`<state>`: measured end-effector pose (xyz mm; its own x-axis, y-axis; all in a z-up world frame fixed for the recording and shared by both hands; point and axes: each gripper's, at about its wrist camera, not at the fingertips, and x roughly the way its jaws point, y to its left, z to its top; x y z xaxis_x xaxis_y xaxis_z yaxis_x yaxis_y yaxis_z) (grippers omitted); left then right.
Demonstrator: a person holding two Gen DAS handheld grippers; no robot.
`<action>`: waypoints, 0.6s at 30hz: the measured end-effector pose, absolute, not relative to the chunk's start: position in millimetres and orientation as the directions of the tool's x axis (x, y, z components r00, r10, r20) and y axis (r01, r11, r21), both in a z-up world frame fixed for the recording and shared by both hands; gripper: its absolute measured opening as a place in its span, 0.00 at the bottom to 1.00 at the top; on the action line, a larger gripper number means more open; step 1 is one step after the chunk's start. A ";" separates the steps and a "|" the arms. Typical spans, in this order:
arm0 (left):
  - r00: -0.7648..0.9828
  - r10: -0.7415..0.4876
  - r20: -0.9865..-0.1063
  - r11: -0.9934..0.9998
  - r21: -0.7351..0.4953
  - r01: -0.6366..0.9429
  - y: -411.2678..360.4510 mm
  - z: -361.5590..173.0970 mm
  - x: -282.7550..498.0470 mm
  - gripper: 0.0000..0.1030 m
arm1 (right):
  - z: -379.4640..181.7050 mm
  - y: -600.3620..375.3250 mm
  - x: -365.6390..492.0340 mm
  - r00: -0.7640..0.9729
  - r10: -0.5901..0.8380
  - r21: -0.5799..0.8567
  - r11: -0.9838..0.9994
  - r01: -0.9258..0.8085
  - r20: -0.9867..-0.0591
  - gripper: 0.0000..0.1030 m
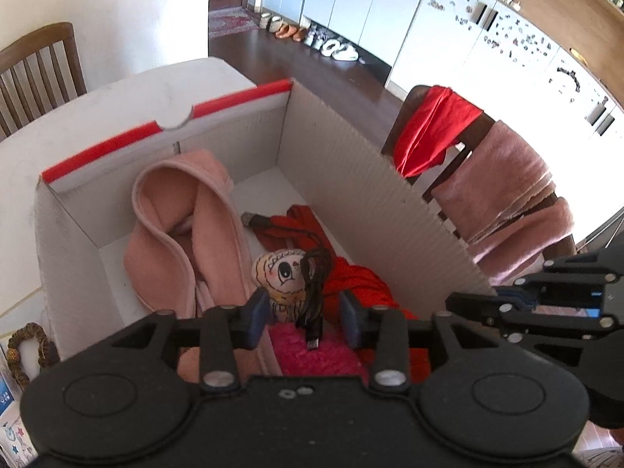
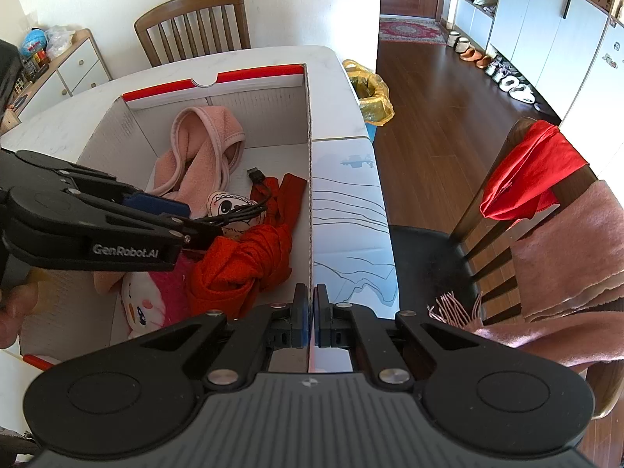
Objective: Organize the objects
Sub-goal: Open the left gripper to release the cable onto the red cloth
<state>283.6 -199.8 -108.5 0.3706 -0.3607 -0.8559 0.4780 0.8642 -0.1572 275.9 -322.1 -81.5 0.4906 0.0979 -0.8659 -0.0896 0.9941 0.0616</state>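
A white cardboard box (image 1: 351,179) with a red top edge stands on the table. Inside lie a pink towel (image 1: 187,226), a red cloth (image 1: 358,280), a doll face cushion (image 1: 280,273), a pink plush (image 1: 312,355) and a black USB cable (image 1: 314,292). My left gripper (image 1: 304,318) is open over the box, the cable's bundle between its fingers; it also shows in the right wrist view (image 2: 187,218). My right gripper (image 2: 311,312) is shut on the box's right wall (image 2: 310,195), at its near end.
A wooden chair (image 2: 487,218) with a red cloth (image 2: 522,171) and a pink towel (image 2: 569,253) over its back stands right of the table. Another chair (image 2: 195,19) is behind the table. A yellow-lined bin (image 2: 370,93) stands on the floor.
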 end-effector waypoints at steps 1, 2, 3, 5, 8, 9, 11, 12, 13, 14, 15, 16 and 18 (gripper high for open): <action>0.378 -0.362 -0.852 0.865 -0.156 0.477 -200.6 -106.1 283.0 0.45 | -81.6 -322.0 276.0 0.491 0.098 0.061 0.994 -0.090 -0.866 0.02; 0.390 -0.365 -0.845 0.865 -0.153 0.477 -199.7 -102.9 281.3 0.49 | -81.6 -321.8 276.1 0.491 0.098 0.061 0.994 -0.090 -0.866 0.02; 0.398 -0.367 -0.841 0.866 -0.152 0.477 -200.0 -100.1 280.6 0.52 | -81.5 -322.1 275.9 0.491 0.098 0.062 0.994 -0.089 -0.866 0.02; 0.416 -0.370 -0.831 0.865 -0.145 0.480 -199.3 -93.2 277.0 0.54 | -81.5 -321.7 275.9 0.491 0.098 0.062 0.994 -0.090 -0.866 0.02; 0.441 -0.380 -0.814 0.865 -0.143 0.481 -196.2 -82.8 271.2 0.59 | -81.5 -321.8 275.9 0.490 0.098 0.062 0.994 -0.089 -0.866 0.02; 0.449 -0.381 -0.808 0.867 -0.144 0.477 -194.5 -79.2 269.3 0.61 | -81.5 -322.2 275.7 0.491 0.098 0.062 0.994 -0.090 -0.866 0.02; 0.467 -0.386 -0.796 0.870 -0.146 0.470 -191.4 -72.8 266.0 0.62 | -81.5 -322.1 275.8 0.490 0.098 0.062 0.994 -0.089 -0.866 0.02; 0.473 -0.390 -0.790 0.871 -0.150 0.467 -189.8 -70.0 264.4 0.64 | -81.5 -322.3 275.6 0.491 0.099 0.063 0.994 -0.089 -0.866 0.02; 0.482 -0.390 -0.785 0.874 -0.152 0.461 -188.2 -67.1 263.0 0.66 | -81.5 -322.3 275.7 0.491 0.099 0.063 0.994 -0.088 -0.866 0.02; 0.492 -0.393 -0.777 0.878 -0.157 0.453 -186.3 -64.0 261.1 0.70 | -81.6 -321.8 275.8 0.490 0.098 0.063 0.994 -0.088 -0.866 0.02; 0.499 -0.398 -0.770 0.879 -0.164 0.448 -184.2 -61.0 259.3 0.73 | -81.6 -322.2 275.7 0.491 0.098 0.063 0.994 -0.089 -0.866 0.02; 0.505 -0.400 -0.765 0.880 -0.167 0.444 -182.6 -58.5 258.0 0.74 | -81.7 -321.6 275.9 0.490 0.098 0.062 0.994 -0.089 -0.866 0.02; 0.521 -0.397 -0.756 0.885 -0.163 0.437 -178.8 -53.0 254.6 0.78 | -81.7 -321.7 275.9 0.490 0.098 0.062 0.994 -0.089 -0.866 0.02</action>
